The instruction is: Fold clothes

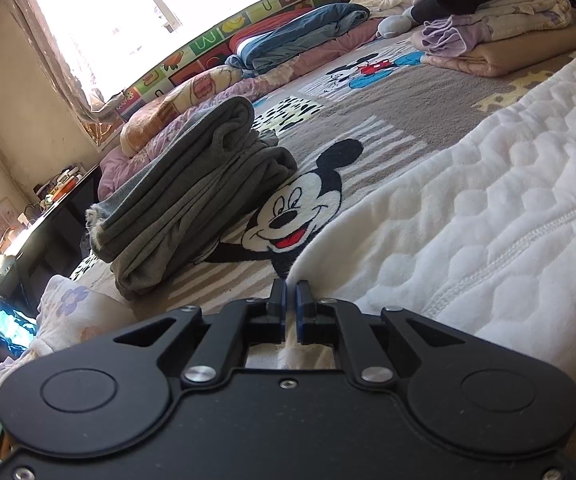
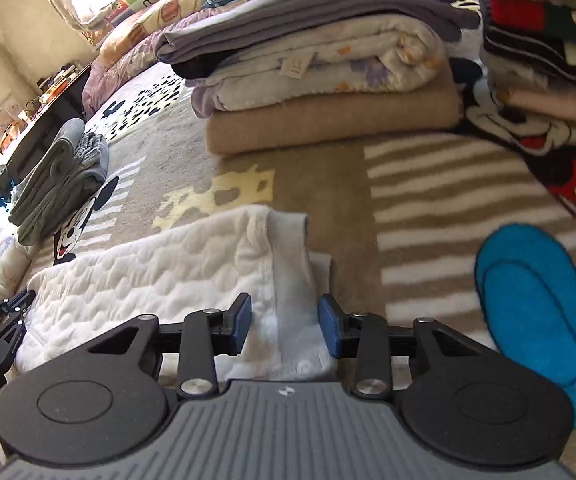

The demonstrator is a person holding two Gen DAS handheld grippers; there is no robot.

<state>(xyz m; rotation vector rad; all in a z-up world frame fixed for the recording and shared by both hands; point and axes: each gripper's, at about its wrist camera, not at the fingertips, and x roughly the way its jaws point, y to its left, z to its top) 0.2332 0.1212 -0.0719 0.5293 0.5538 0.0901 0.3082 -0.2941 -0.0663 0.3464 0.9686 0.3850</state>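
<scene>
A white quilted garment (image 1: 468,208) lies flat on a Mickey Mouse blanket (image 1: 368,120) covering the bed. My left gripper (image 1: 291,292) is shut on the garment's near left edge, with white fabric between the blue pads. In the right wrist view the same garment (image 2: 167,272) stretches left, and its plain hem (image 2: 288,248) lies between the open jaws of my right gripper (image 2: 285,322). The left gripper also shows in the right wrist view (image 2: 3,324) at the garment's far left edge.
A folded grey garment (image 1: 191,200) sits left on the blanket. A stack of folded blankets (image 2: 320,68) stands behind the white garment, with another pile (image 2: 548,40) to its right. Quilts and a blue cloth (image 1: 304,32) lie along the wall. A dark desk (image 1: 47,220) stands at the left.
</scene>
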